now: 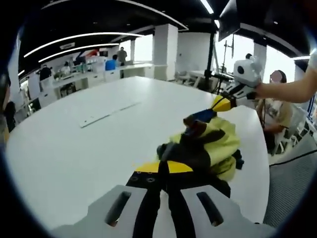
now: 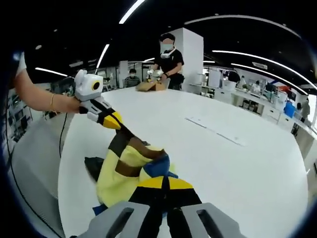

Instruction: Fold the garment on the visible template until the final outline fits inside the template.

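A yellow garment [image 1: 218, 141] with brown and blue stripes is bunched and lifted above the white table [image 1: 74, 148]. In the left gripper view my left gripper [image 1: 163, 167] is shut on a dark fold of it. My right gripper [image 1: 221, 104] comes in from the right, shut on a striped end. The right gripper view has the garment [image 2: 124, 171] hanging between both tools. There my right gripper [image 2: 163, 182] is shut on the blue and yellow cloth, and my left gripper [image 2: 113, 121] pinches a brown-striped part. A thin pale strip [image 1: 106, 115] lies flat on the table, the same strip [image 2: 215, 130] in the other view.
A person in black [image 2: 168, 57] stands at the table's far side by a cardboard box [image 2: 151, 86]. Another person [image 1: 275, 111] sits beyond the table's edge. The table's rounded edge [image 2: 62, 163] runs close to the garment. Desks and shelves line the room behind.
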{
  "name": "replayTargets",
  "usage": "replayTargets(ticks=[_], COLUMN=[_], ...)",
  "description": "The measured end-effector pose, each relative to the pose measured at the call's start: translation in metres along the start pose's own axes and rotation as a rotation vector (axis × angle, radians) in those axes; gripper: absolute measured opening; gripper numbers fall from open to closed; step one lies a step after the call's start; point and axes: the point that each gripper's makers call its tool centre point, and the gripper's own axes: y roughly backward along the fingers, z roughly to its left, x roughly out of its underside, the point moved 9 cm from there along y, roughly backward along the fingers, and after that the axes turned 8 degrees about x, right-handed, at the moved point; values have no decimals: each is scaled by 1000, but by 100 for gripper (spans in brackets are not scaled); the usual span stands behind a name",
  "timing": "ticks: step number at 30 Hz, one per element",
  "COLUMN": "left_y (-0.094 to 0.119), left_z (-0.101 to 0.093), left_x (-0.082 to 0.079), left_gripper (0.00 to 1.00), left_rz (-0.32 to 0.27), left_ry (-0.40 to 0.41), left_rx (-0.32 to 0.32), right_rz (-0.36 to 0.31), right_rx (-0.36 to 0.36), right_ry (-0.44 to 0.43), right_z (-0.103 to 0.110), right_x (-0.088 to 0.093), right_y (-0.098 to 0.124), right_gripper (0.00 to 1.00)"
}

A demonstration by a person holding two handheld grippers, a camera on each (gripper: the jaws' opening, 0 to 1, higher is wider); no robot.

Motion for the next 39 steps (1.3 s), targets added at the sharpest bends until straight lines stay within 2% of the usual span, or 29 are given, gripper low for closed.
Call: replayTargets(ticks=[8, 15, 21, 24, 29, 32, 35, 39], left_y=[16, 29, 37, 39, 35, 30, 21, 9], left_z=[5, 12, 22, 26, 36, 44, 58, 71], left_x=[-17, -33, -38, -37, -41, -43, -44, -45], left_gripper=[0, 0, 0, 0, 0, 0, 0, 0], left_rz=[-47, -106, -152, -166, -186, -207, -238, -234], left_ry=[-17, -30, 0, 10, 22, 45, 108, 121], left_rx=[-87, -146, -209, -215, -244, -281, -328, -362], right_rz=[-14, -38, -43, -46, -53, -69, -69, -63], right_rx=[76, 140, 206, 227, 280, 337, 388, 430], right_ry=[49, 53, 7, -14, -73, -140, -164, -196], right_z=[-11, -26, -38, -44, -57, -65, -73, -82], right_x=[-14, -27, -28, -28, -31, -32, -32, -32], right_y=[6, 7, 7, 6, 1, -3, -11, -27], right_gripper=[0, 0, 0, 0, 0, 0, 0, 0])
